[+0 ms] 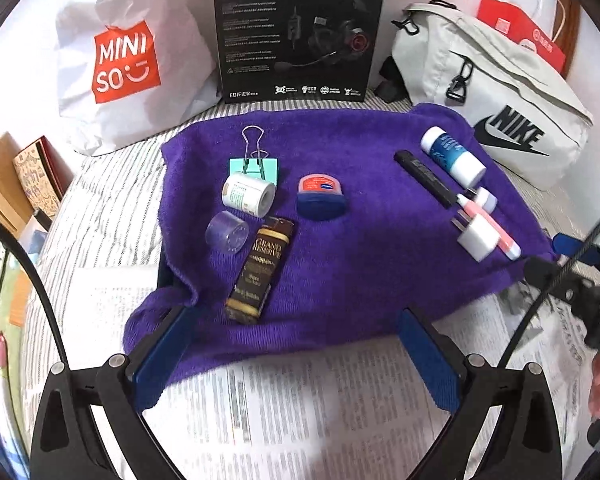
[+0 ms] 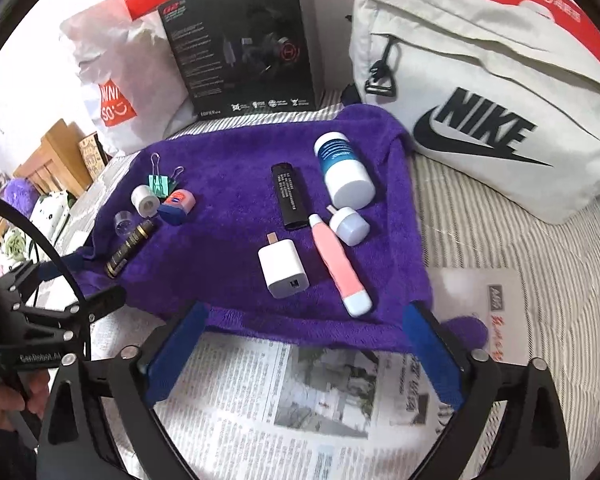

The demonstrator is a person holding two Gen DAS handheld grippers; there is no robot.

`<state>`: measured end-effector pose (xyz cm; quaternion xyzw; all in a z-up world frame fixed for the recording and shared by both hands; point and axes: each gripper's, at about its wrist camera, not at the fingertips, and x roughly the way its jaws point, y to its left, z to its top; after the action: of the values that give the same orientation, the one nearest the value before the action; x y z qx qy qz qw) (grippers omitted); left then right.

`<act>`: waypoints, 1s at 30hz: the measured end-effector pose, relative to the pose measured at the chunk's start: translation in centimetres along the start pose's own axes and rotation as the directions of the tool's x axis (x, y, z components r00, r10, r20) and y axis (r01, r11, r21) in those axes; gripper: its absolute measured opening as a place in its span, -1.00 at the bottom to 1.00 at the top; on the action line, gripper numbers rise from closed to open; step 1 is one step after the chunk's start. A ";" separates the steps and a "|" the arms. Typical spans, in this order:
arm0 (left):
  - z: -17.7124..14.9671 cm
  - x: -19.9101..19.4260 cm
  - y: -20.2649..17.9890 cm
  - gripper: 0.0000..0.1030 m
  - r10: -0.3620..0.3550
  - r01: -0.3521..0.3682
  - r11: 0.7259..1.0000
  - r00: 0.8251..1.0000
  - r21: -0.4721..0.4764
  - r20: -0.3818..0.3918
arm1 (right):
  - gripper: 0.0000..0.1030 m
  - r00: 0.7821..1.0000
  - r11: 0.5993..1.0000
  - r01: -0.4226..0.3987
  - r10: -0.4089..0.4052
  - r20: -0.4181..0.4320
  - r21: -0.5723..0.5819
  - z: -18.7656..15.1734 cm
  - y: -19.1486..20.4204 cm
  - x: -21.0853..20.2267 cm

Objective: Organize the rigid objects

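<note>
A purple towel [image 1: 340, 264] [image 2: 228, 184] carries small objects. On its left lie a green binder clip [image 1: 256, 160], a white tape roll [image 1: 248, 194], a clear cap [image 1: 227, 233], a brown chocolate bar [image 1: 258, 270] and a blue-and-red tin [image 1: 321, 196]. On its right lie a black stick [image 2: 288, 196], a blue-white bottle [image 2: 342, 170], a pink tube [image 2: 338, 266], a white charger [image 2: 283, 268] and a small white cap [image 2: 349, 224]. My left gripper [image 1: 296, 344] is open and empty at the towel's near edge. My right gripper [image 2: 306, 340] is open and empty near the charger.
Newspaper [image 2: 292, 396] covers the striped bed in front. A white Nike bag [image 2: 480, 92] lies at the right, a black headset box [image 1: 298, 28] and a Miniso bag [image 1: 120, 64] stand behind. Books [image 1: 28, 184] are at the left.
</note>
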<state>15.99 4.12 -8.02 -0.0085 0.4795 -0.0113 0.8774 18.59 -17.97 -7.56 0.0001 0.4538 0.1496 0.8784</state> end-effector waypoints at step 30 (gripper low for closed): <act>-4.8 -12.1 -1.9 1.00 -0.001 0.004 0.999 0.994 -0.032 0.109 | 1.00 0.993 0.997 0.078 -0.076 0.090 -0.024 -4.8 2.2 -12.5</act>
<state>5.36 2.49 -0.40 -0.0238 0.4312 -0.0043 0.9019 7.37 -19.79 -0.17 -0.0228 0.4117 0.1216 0.9029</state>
